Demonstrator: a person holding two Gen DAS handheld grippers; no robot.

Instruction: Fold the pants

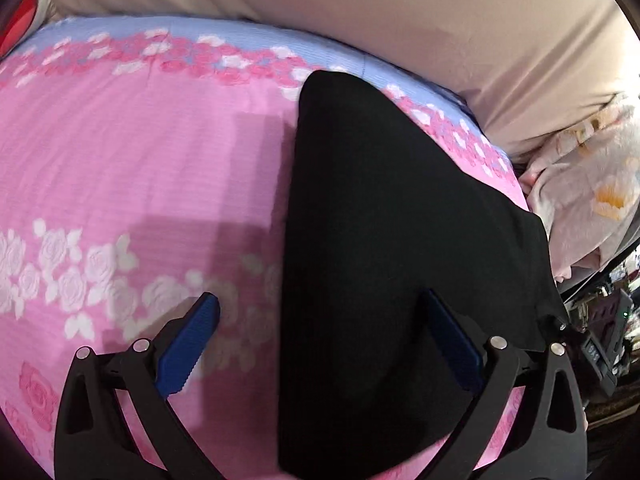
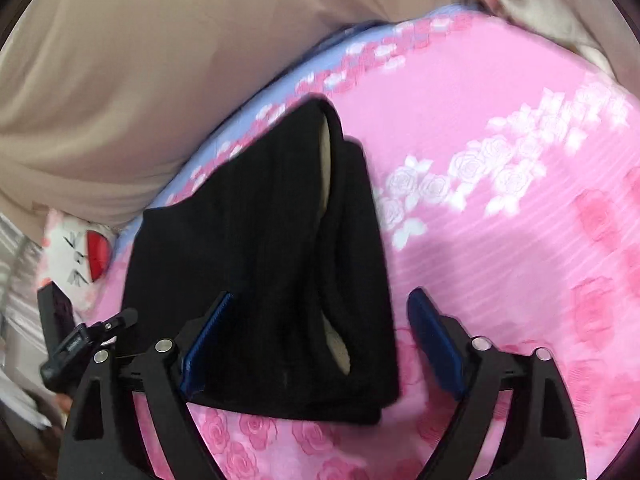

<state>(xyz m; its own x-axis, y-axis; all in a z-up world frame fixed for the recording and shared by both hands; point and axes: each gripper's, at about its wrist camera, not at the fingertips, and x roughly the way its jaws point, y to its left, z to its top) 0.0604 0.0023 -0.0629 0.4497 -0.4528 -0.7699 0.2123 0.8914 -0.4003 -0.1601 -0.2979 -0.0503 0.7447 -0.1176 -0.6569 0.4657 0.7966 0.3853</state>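
Both jaws stood wide apart, with nothing clamped between the ribbed blue pads. Between the fingers of the left gripper (image 1: 324,336) lay the black fabric pants (image 1: 392,220), folded into a long dark strip; its left edge ran between the two pads, so the left pad (image 1: 188,348) hung over bare sheet and the right one over black cloth. From the right gripper (image 2: 320,340) the same pants (image 2: 256,264) lay mostly between the fingers and off to the left, a pale lining showing in a slit along the fold; the right pad (image 2: 436,344) hung over bare sheet.

Beneath the pants spread a pink bedsheet printed with white and pink roses (image 1: 120,168), edged by a pale blue band. Beyond that band rose a smooth beige padded surface (image 1: 400,12). A cream blanket with an orange flower (image 1: 596,184) lay bunched at the sheet's right end.

Whether either gripper touched the cloth could not be told. Dark clutter past the bed's edge was too small to identify, and a white-and-red object (image 2: 86,252) was partly hidden.
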